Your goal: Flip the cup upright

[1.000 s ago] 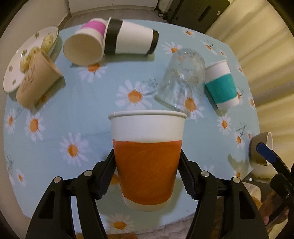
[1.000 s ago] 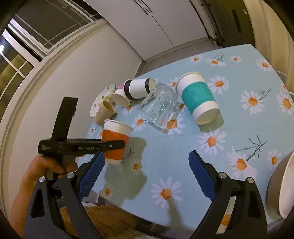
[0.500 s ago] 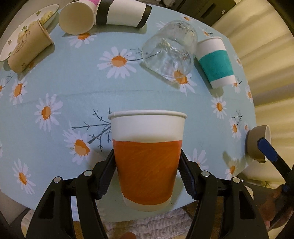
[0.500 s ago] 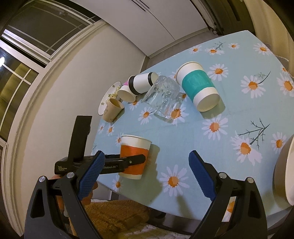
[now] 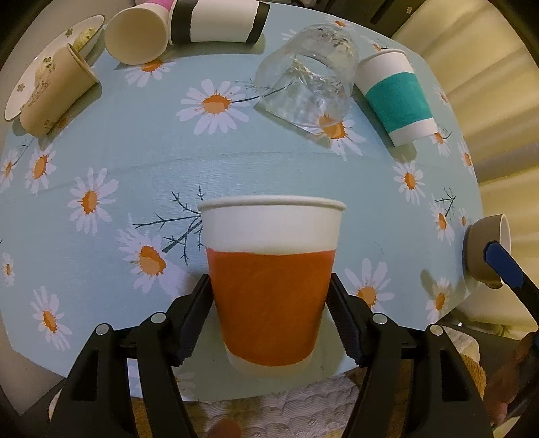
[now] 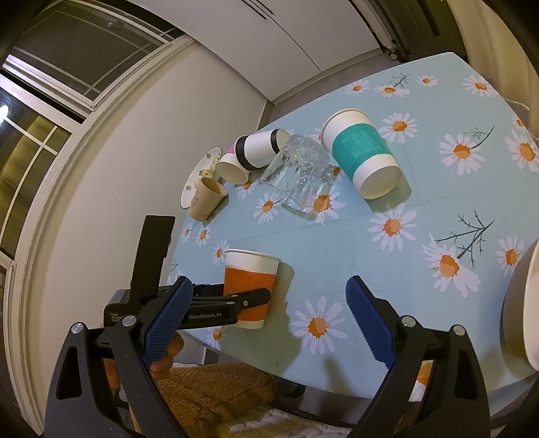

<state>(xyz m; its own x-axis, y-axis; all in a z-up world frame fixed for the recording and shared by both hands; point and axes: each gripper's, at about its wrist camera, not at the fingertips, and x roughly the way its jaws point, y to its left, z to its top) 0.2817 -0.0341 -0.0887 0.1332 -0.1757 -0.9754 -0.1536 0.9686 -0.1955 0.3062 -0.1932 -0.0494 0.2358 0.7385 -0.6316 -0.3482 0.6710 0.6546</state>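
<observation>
An orange-banded white paper cup [image 5: 269, 286] stands upright near the front edge of the daisy tablecloth [image 5: 134, 161]. My left gripper [image 5: 269, 320] is shut on it, one black finger on each side of the orange band. The right wrist view shows the same cup [image 6: 251, 286] resting on the table with the left gripper's fingers [image 6: 235, 300] around it. My right gripper [image 6: 269, 323] is open and empty, held above the table's front edge. Its blue finger [image 5: 505, 266] shows at the right in the left wrist view.
Lying on their sides at the back: a teal-banded cup [image 5: 397, 97], a clear glass mug [image 5: 306, 91], a black-banded cup [image 5: 215, 20], a pink cup [image 5: 138, 37] and a beige cup [image 5: 50, 94]. A plate [image 5: 20, 94] sits far left, a bowl [image 5: 485, 249] at the right edge.
My left gripper has brought the orange cup down and toward the table's front edge, where it now stands on the cloth. The right gripper stayed open.
</observation>
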